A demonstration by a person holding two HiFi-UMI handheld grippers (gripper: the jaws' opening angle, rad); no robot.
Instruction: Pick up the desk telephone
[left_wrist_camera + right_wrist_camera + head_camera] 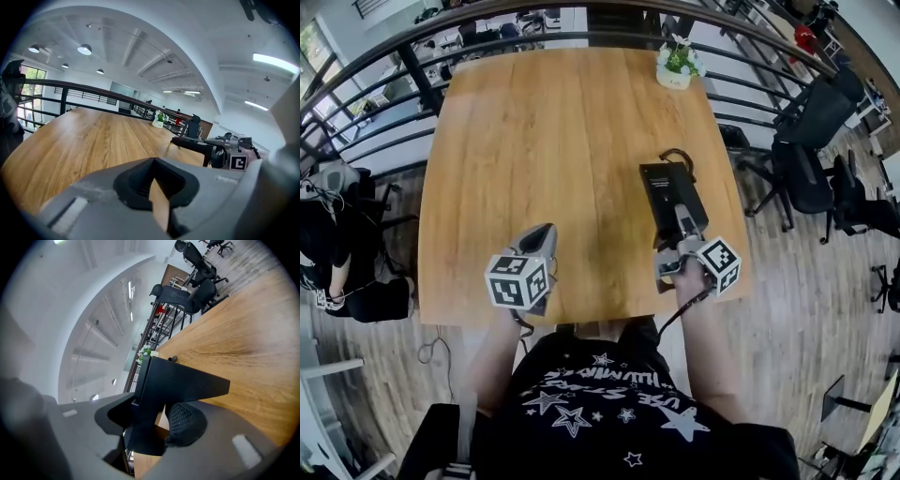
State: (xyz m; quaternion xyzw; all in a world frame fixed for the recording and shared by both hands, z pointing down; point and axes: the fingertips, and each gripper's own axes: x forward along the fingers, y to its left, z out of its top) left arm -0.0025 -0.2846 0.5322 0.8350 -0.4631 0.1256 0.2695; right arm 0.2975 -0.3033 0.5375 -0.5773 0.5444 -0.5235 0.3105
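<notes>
A seated person (333, 253) is far off the left gripper's (541, 232) outer side, beyond the table's edge. The left gripper hangs over the near edge of the wooden table (553, 131), its marker cube (517, 279) at the back and its tip aimed across the boards. Its jaws are drawn narrow. Its own view shows only a thin sliver of wood grain between the dark pads, and nothing lies in them.

The desk telephone (666, 187) is well apart from that gripper, on its right. It is a flat black body reaching forward from the right gripper (682, 221). A loop of black cord (675, 155) curls at the far end of the phone. The right gripper's jaws stand fairly wide and are clamped on the phone's near end, one on each side. Its own view shows the black slab filling the gap between the pads. From the left gripper view, bare table shows under the held end, so that end is off the wood. Whether the far end touches cannot be told.

Ahead of the right gripper, at the table's far edge, sits a small potted plant (678, 64). To its outer right, black office chairs (811, 141) stand past the dark railing (750, 98).
</notes>
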